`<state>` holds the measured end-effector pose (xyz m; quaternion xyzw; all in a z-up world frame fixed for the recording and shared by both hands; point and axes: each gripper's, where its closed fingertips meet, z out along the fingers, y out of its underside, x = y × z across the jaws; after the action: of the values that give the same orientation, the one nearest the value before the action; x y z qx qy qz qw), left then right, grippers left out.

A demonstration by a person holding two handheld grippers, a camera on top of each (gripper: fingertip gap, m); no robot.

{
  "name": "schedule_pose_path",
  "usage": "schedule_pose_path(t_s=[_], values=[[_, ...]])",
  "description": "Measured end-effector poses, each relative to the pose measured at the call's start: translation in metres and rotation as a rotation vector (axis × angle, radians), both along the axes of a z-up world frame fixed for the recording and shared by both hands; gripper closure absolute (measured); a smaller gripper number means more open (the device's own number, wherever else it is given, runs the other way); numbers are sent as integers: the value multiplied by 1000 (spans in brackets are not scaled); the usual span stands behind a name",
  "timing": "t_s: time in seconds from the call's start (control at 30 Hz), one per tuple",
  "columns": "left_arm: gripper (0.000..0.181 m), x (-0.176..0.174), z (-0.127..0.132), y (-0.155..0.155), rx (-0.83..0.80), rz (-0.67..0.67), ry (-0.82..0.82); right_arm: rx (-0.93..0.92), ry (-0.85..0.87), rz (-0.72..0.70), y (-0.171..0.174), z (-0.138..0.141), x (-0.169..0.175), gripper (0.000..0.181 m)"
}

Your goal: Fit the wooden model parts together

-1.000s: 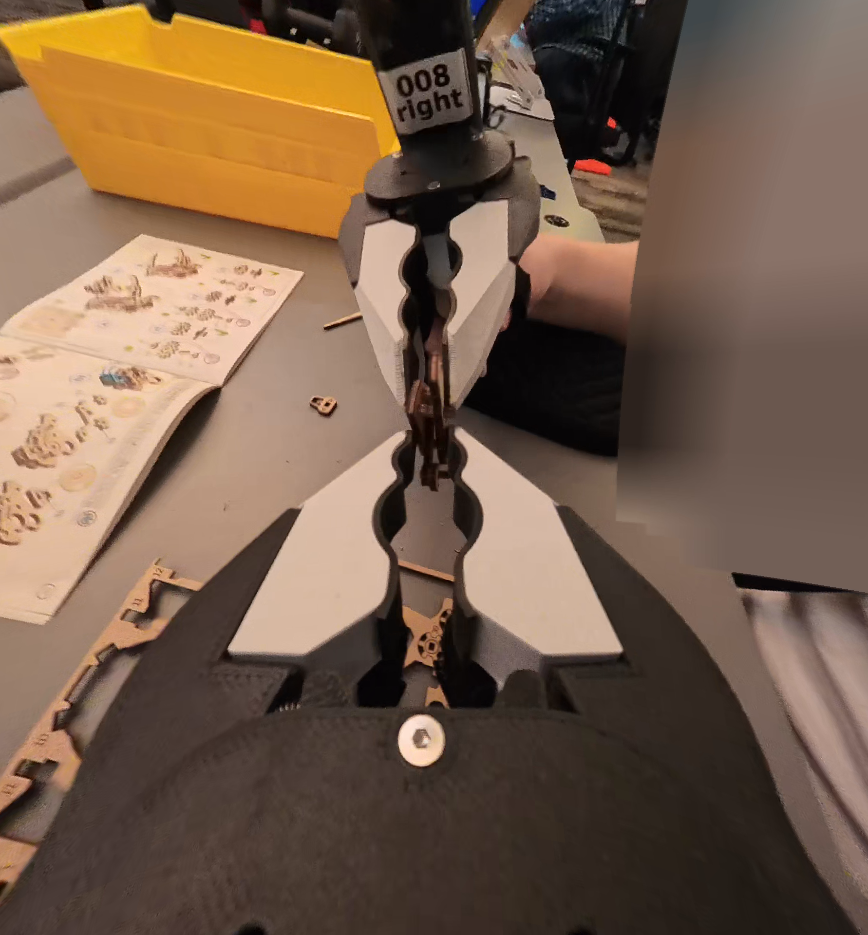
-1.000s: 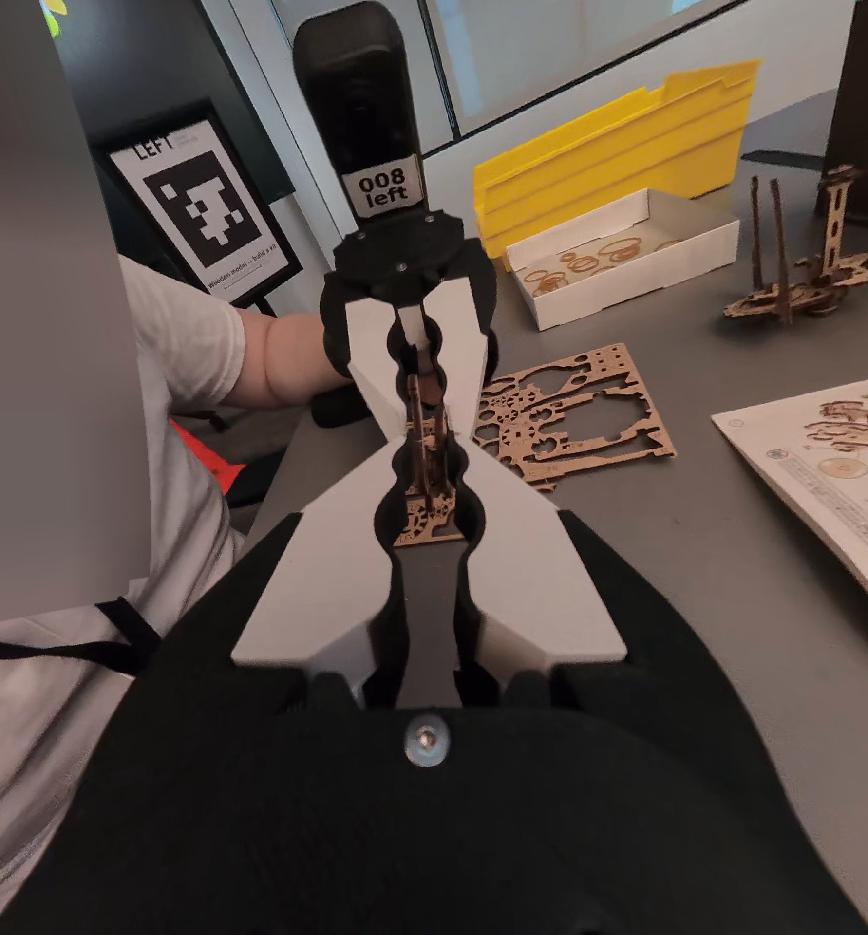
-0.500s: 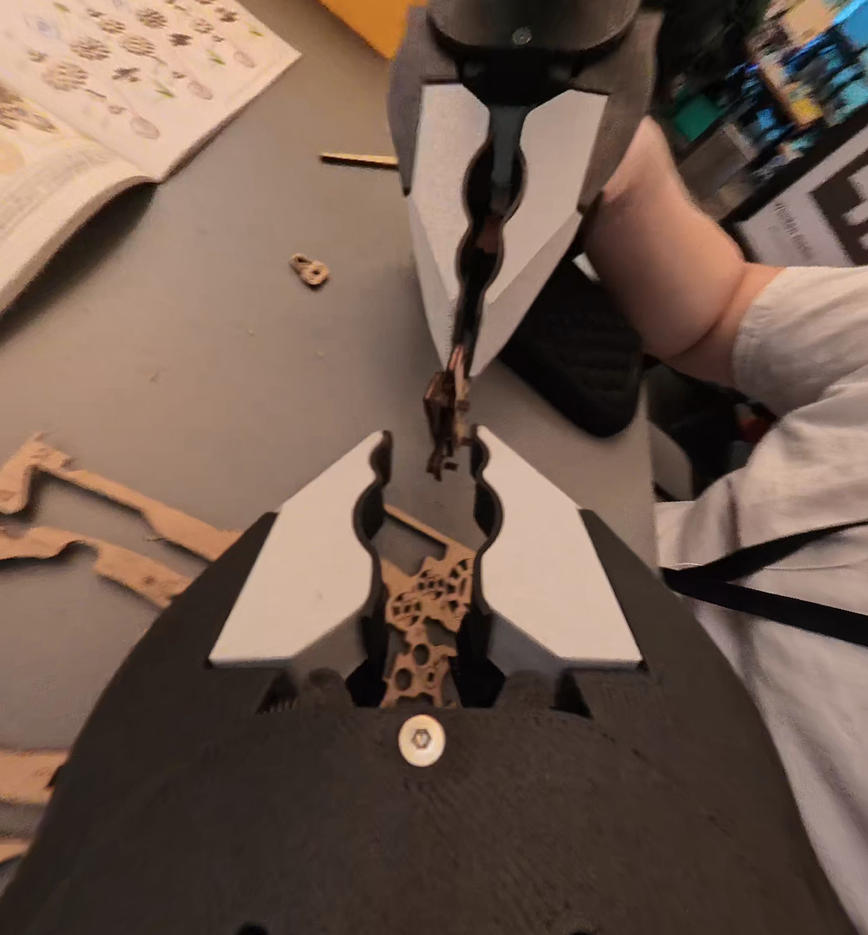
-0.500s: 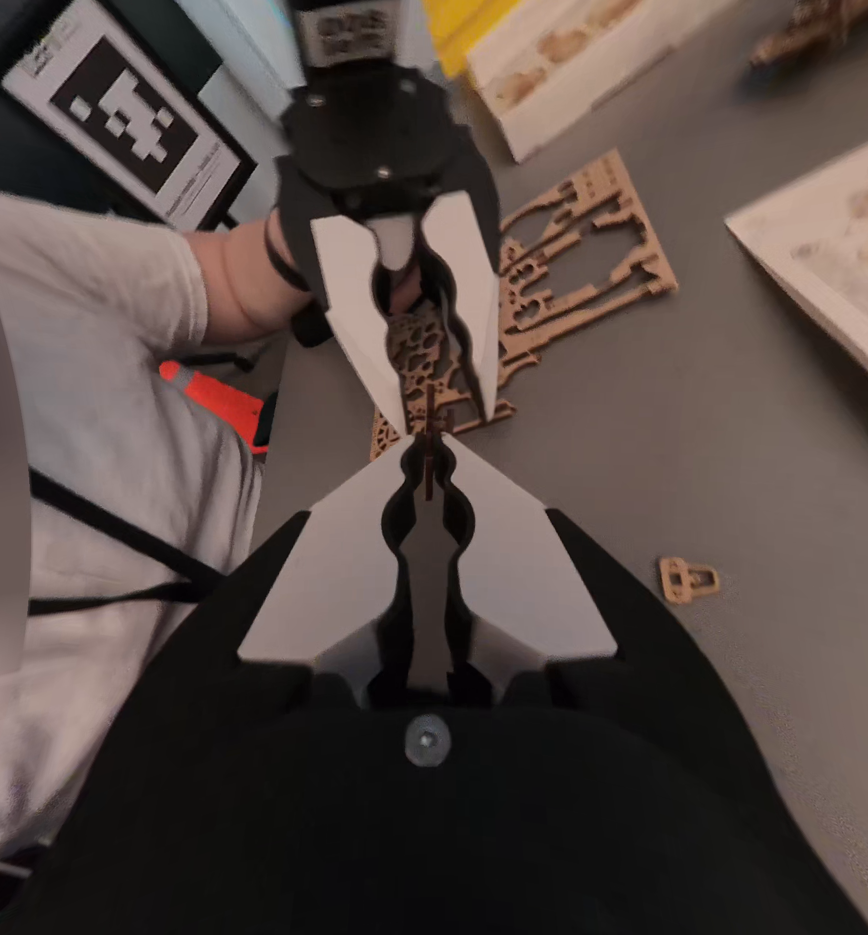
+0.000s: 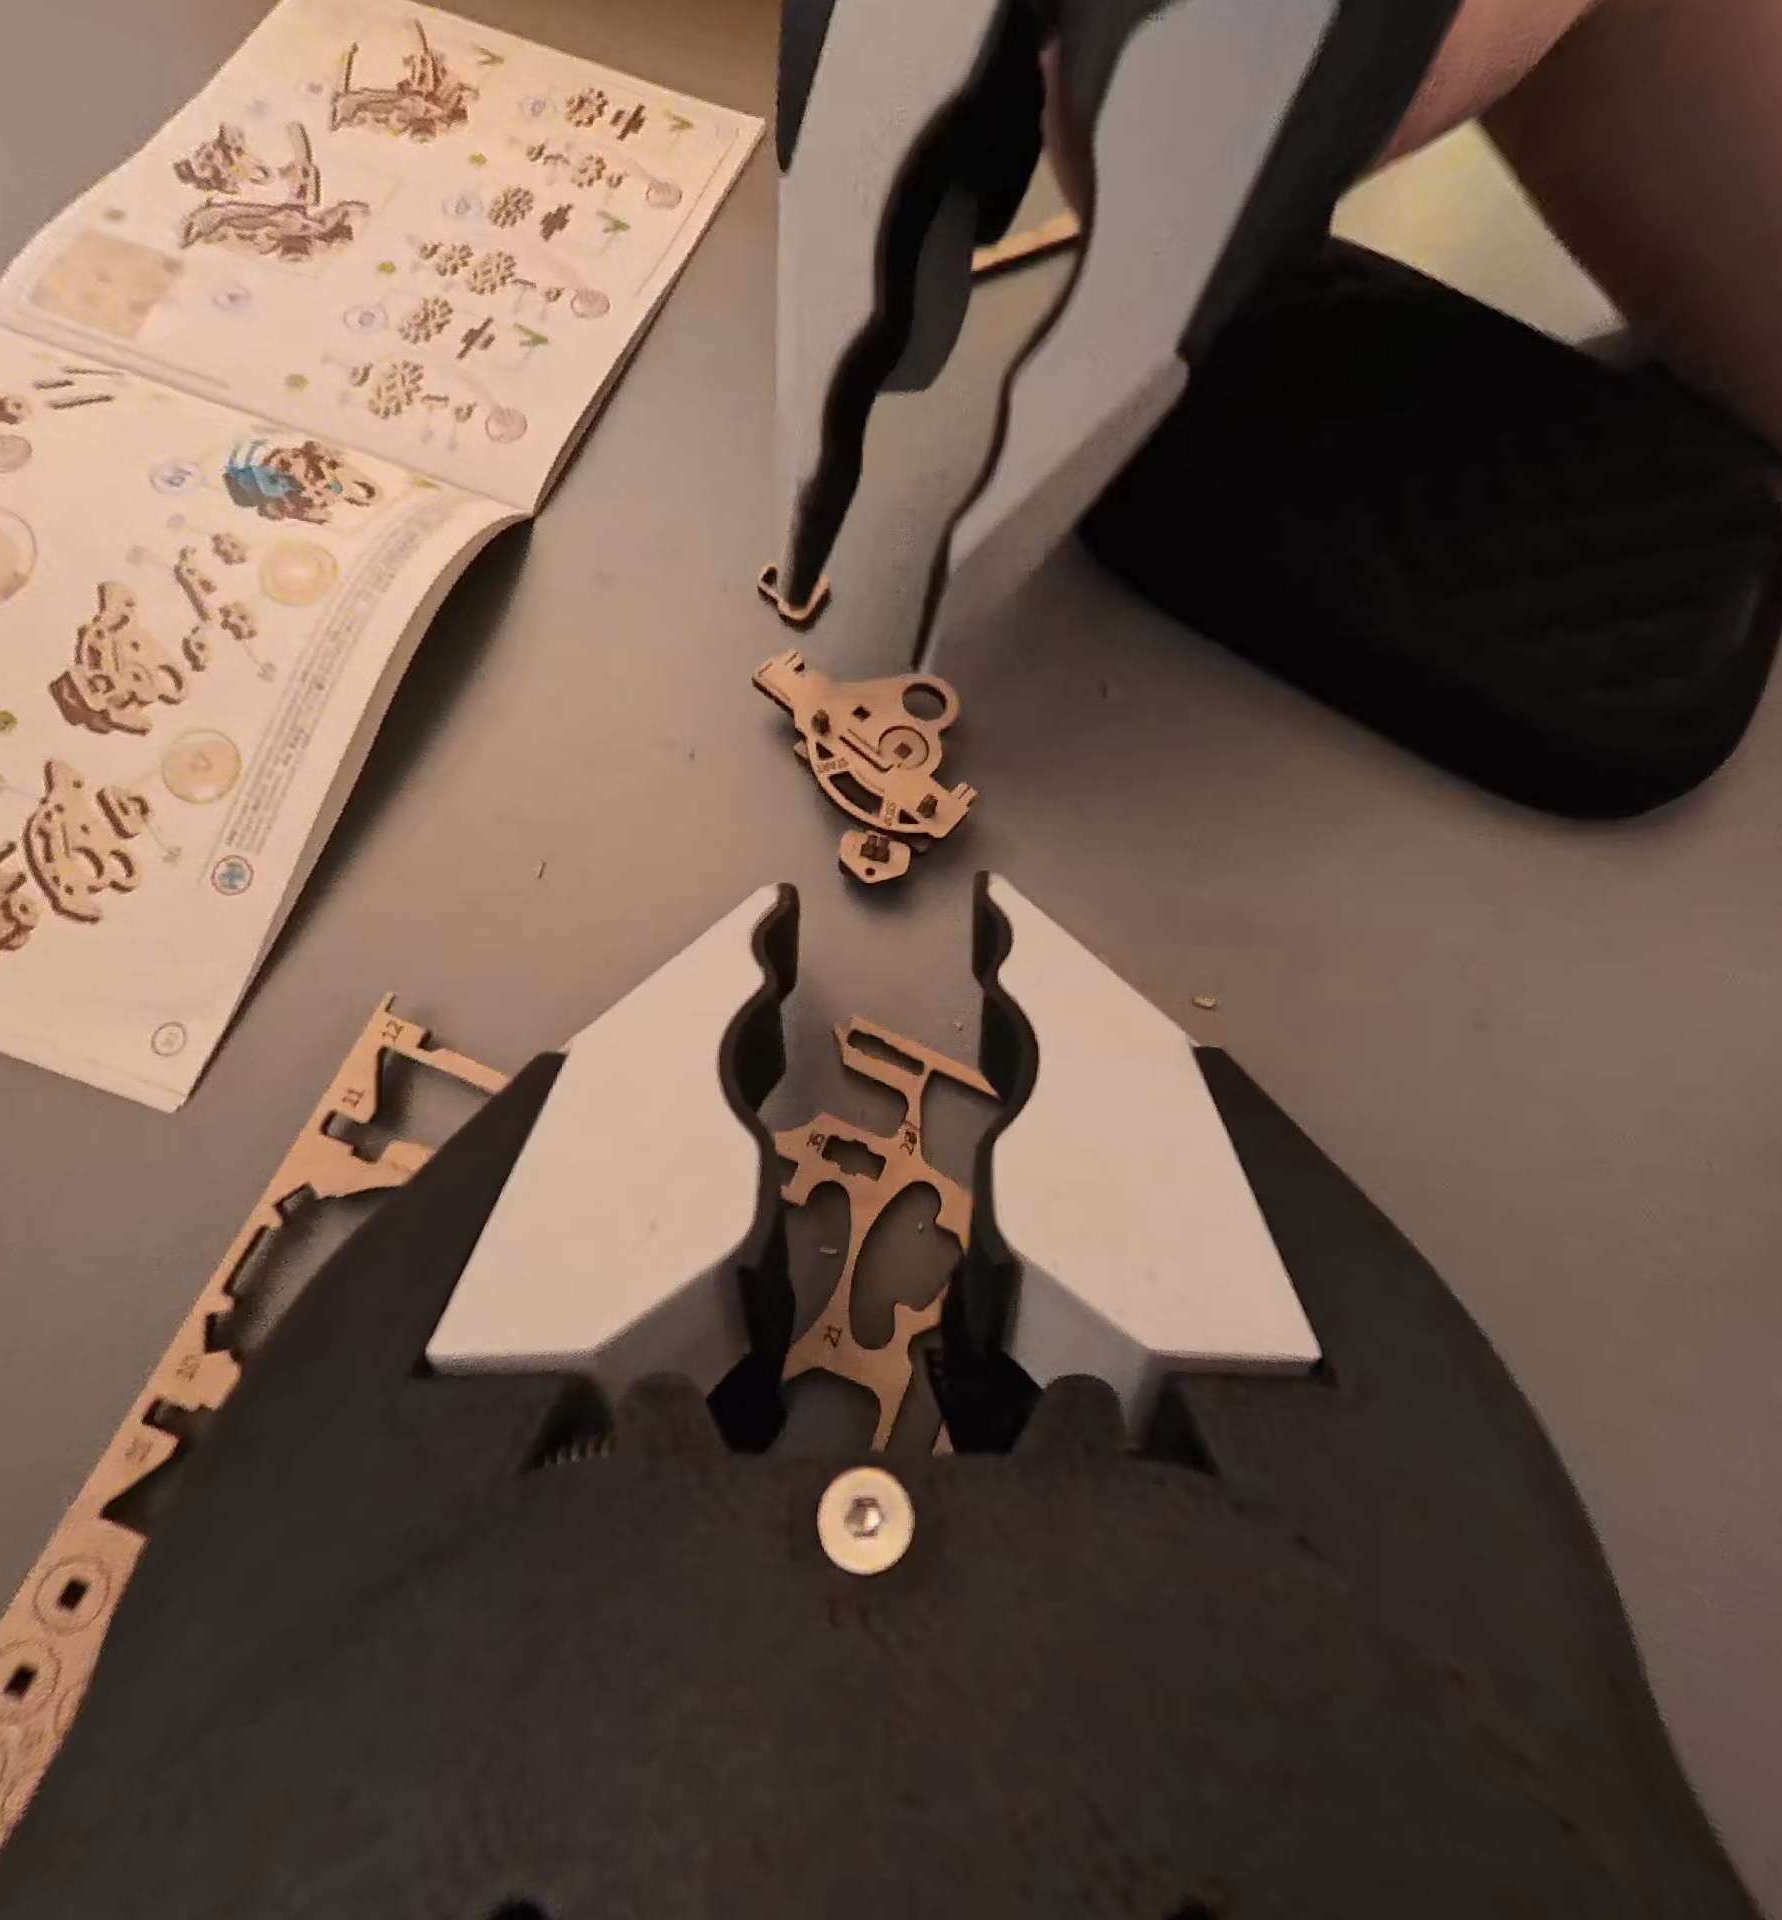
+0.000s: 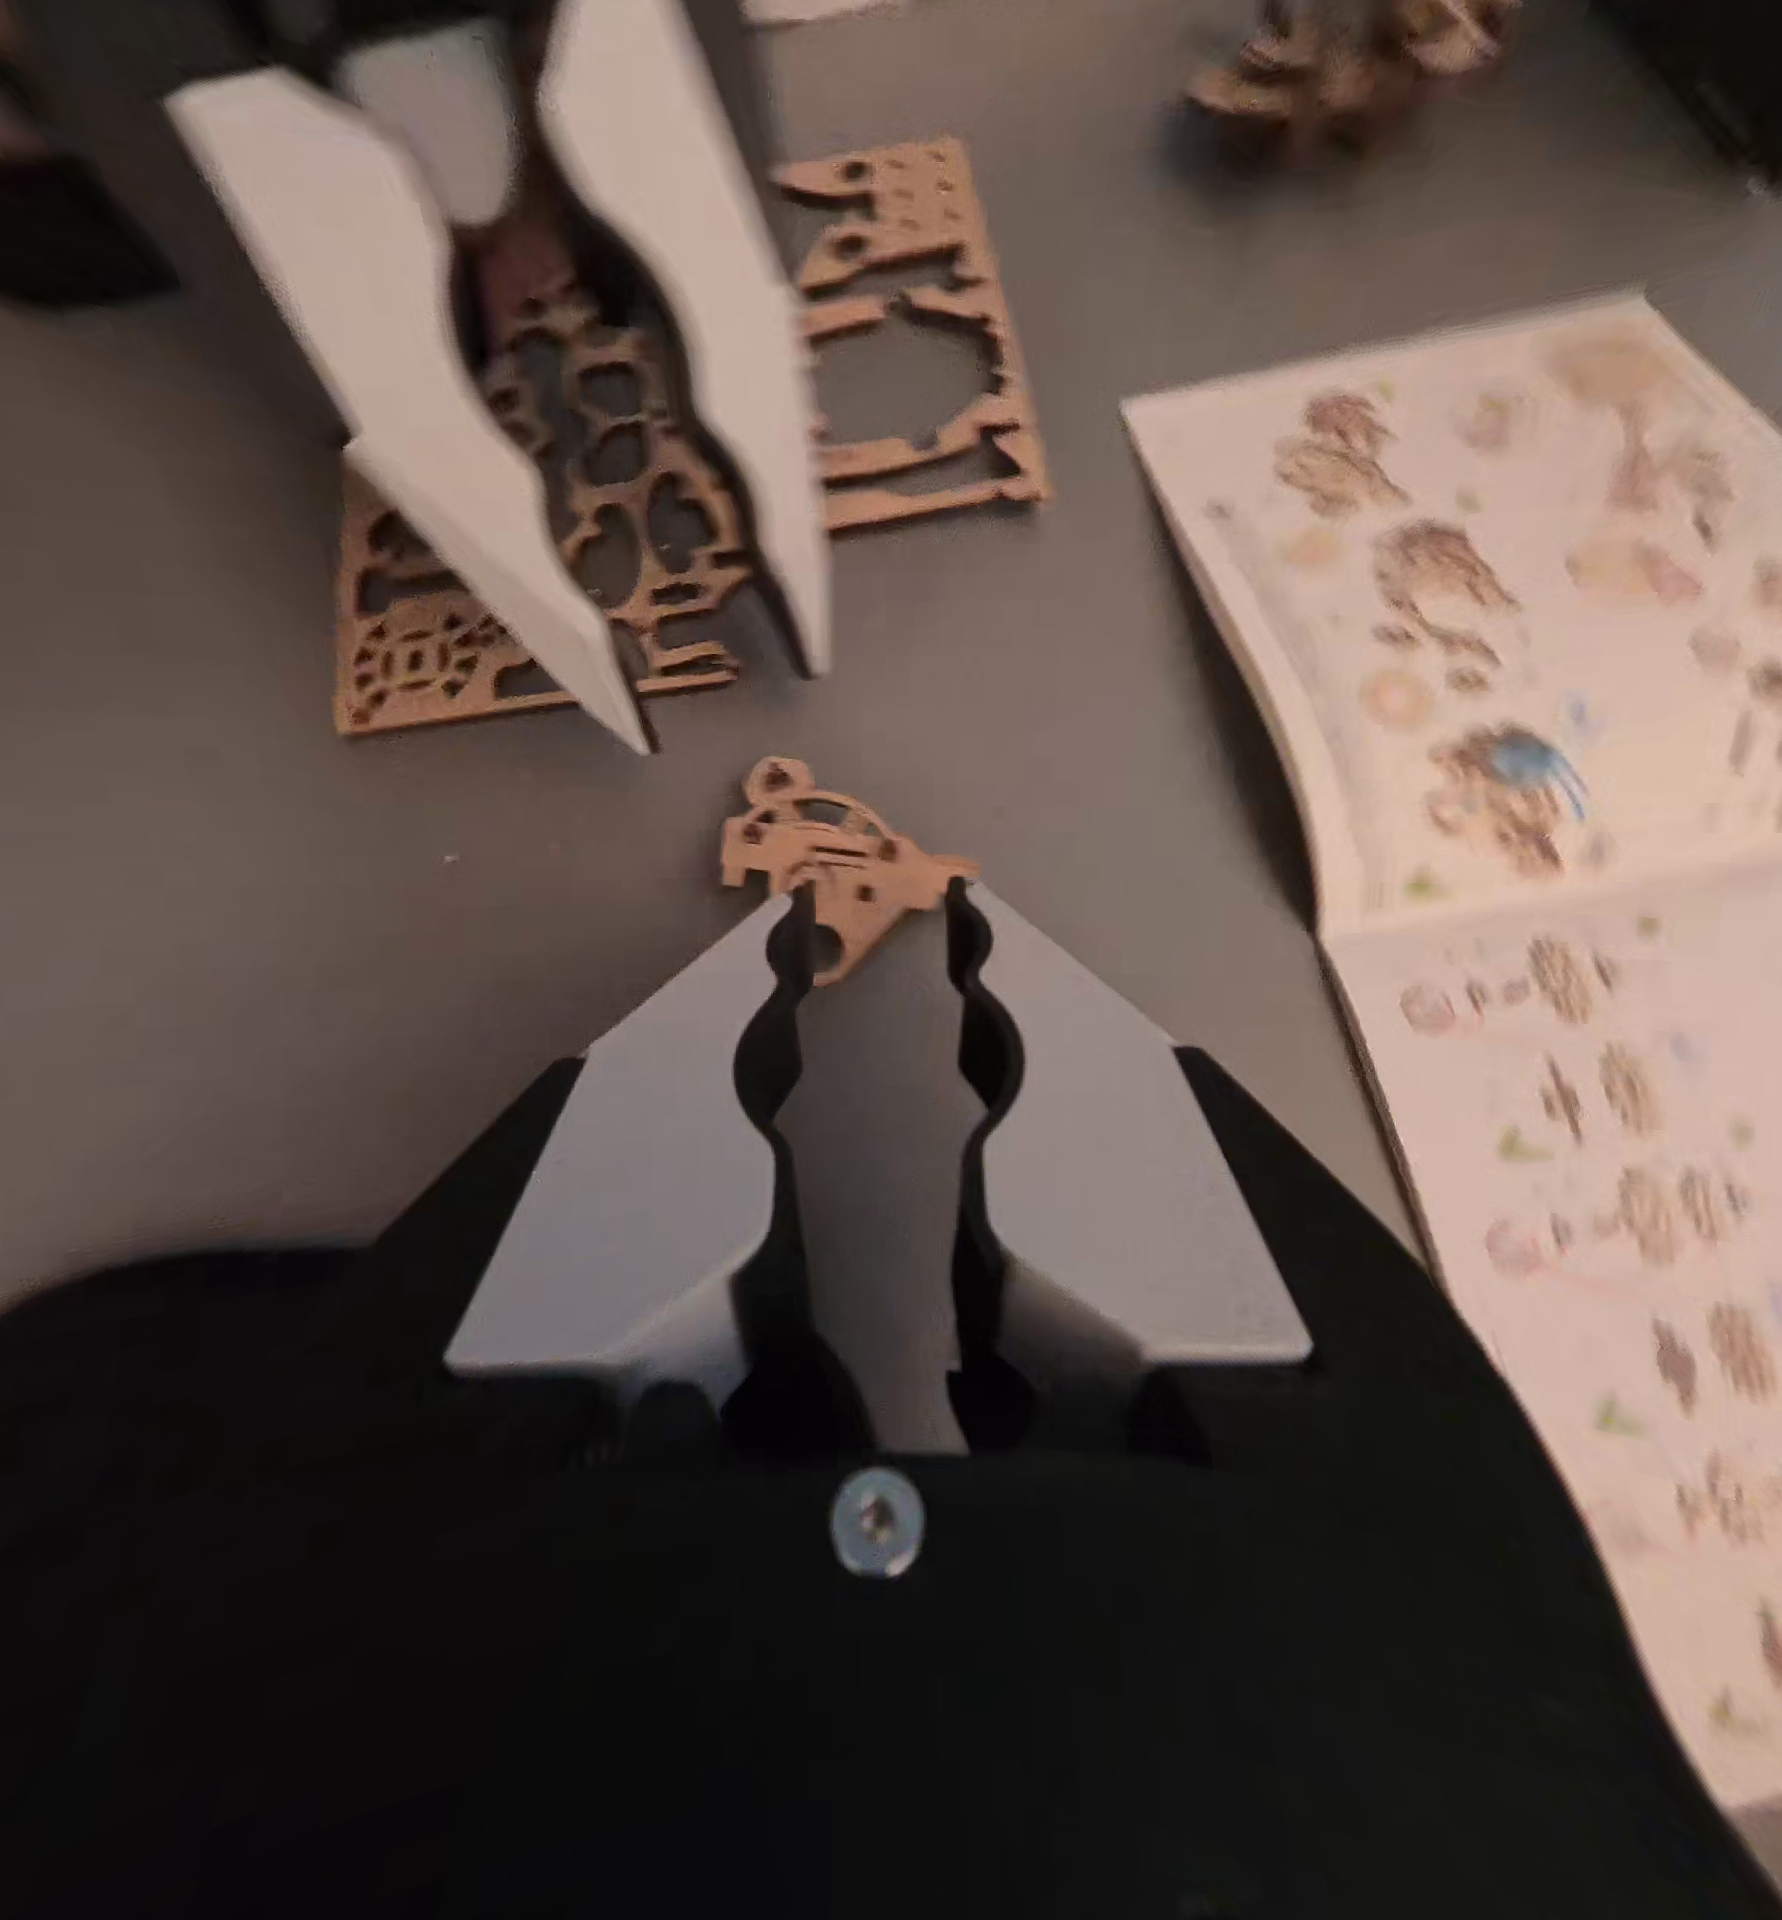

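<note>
A: Well, where does the flat, pale-brown laser-cut wooden sub-assembly [image 5: 866, 764] sit?

B: Flat on the grey bench [image 5: 1282, 987], between the two tools. The left tongs [image 5: 882, 899] hang just short of it with the jaws spread and nothing between them. The right tongs [image 6: 871, 894] are parted too, empty, their tips right over one end of the piece.

A: So the step in hand?

B: I judge it a re-grip. Best to come down square, close on a solid edge rather than the thin tabs, and lift it level so the joined bits don't slip apart.

A: And the next part?

B: A small loose wooden loop-shaped piece [image 5: 795, 603] lies beside a tip of the right tongs in the left wrist view. It may be the one, though I can't be sure.

A: What can't you make out?

B: The right wrist view is blurred, so the open paper instruction booklet [image 6: 1541, 831] and a brown wooden model [image 6: 1334, 62] at the top edge are vague. The punched-out wooden sheet [image 5: 866, 1226] is largely hidden under the left tool. Whether the right tips touch the sub-assembly, I cannot tell.
</note>
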<state>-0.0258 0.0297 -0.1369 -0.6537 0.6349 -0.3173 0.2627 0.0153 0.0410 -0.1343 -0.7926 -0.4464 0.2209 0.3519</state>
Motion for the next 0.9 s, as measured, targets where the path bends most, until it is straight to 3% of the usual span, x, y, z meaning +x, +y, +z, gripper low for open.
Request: schedule_pose_path(t_s=[0.07,0.3,0.5,0.63,0.7,0.77,0.9], values=[[143,3,-2,-1,-6,-14,10,46,-58,82,-6,-8,-8,165],[146,14,-7,1,185,-45,28,-55,-70,-46,-4,-11,-15,168],[143,19,-4,1,214,-125,11,16,-138,-49,6,6,-6,171],[162,23,8,1,201,-191,-54,107,-186,231,-9,12,-13,174],[171,24,9,1,152,-199,-62,152,-259,245,-1,9,-7,175],[174,25,5,2,107,-196,-32,119,-219,283,-2,10,-14,175],[180,26,-8,13,141,-183,48,71,-262,307,4,-9,-12,174]])
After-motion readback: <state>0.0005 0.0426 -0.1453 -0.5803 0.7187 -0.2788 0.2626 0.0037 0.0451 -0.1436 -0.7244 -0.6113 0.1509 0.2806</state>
